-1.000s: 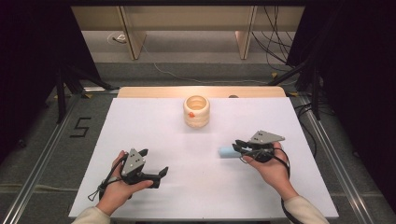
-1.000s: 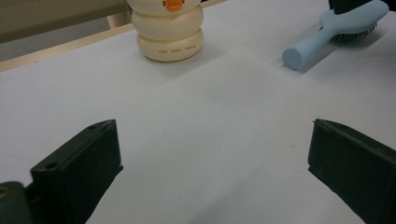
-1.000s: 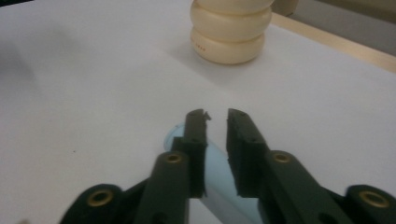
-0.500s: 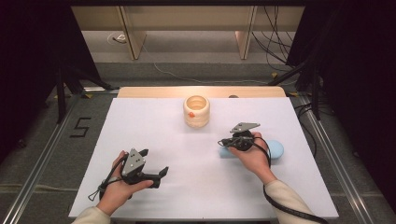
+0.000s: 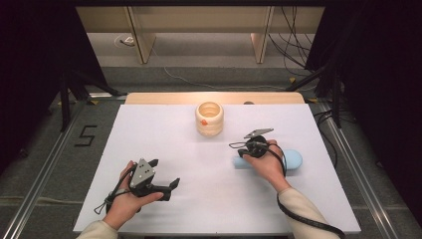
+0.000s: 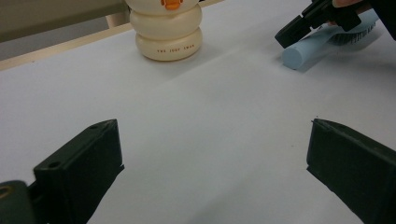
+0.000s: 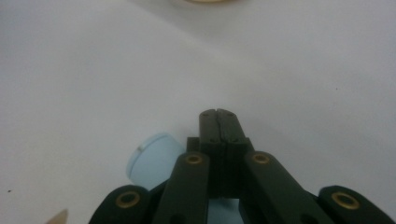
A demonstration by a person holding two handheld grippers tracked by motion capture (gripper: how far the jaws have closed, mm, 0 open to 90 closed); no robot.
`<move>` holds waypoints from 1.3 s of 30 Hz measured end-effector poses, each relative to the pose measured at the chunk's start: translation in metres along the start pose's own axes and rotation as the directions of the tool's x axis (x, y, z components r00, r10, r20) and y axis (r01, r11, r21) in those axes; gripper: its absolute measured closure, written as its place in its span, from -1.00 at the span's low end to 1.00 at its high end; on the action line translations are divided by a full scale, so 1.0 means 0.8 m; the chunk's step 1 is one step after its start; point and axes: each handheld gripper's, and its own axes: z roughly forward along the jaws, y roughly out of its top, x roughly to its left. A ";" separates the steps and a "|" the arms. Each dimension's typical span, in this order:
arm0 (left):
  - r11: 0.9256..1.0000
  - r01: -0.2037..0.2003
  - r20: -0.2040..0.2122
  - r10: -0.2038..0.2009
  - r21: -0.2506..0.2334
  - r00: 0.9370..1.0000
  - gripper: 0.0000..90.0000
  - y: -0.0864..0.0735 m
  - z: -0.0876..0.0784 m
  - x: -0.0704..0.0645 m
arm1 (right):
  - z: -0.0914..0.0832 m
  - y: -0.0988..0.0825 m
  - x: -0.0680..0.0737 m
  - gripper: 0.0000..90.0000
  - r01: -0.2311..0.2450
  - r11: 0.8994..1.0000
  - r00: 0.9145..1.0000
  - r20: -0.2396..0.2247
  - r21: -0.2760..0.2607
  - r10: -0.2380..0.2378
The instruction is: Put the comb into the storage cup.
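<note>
A light blue hairbrush [image 5: 294,160] lies flat at the right of the white table [image 5: 164,134], its round handle end [image 7: 152,161] pointing left. My right gripper [image 5: 233,145] rests over the handle, jaws shut together with nothing between them, tips [image 7: 218,114] just past the handle end. The left gripper view shows the brush [image 6: 313,44] and the right gripper [image 6: 281,39] at the top right. A cream ringed pot [image 5: 209,118] with an orange beak stands at the back centre. My left gripper [image 5: 164,173] sits open at the front left, with bare table between its jaws [image 6: 212,163].
A wooden strip [image 5: 164,98] runs along the table's far edge. Metal rails [image 5: 42,184] flank both sides. Shelf legs and cables [image 5: 293,30] stand behind the table. A "5" [image 5: 85,135] is marked on the floor at the left.
My right hand has slid left along the brush, baring its head at the right. The brush, the pot and my left gripper have stayed put.
</note>
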 end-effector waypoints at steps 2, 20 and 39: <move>1.000 0.001 0.000 -0.001 -0.002 1.000 -0.94 0.000 0.000 0.000 | 0.000 0.000 -0.001 1.00 -0.013 1.000 1.000 -0.002 0.010 0.013; 1.000 0.001 0.000 -0.001 -0.001 1.000 -0.94 0.000 -0.001 -0.001 | -0.016 -0.014 0.008 1.00 -0.028 0.985 0.998 -0.043 0.172 0.036; 1.000 -0.009 0.001 0.009 0.003 1.000 -0.94 0.000 -0.001 -0.002 | -0.069 -0.066 0.011 1.00 0.014 0.974 0.998 -0.058 0.226 -0.001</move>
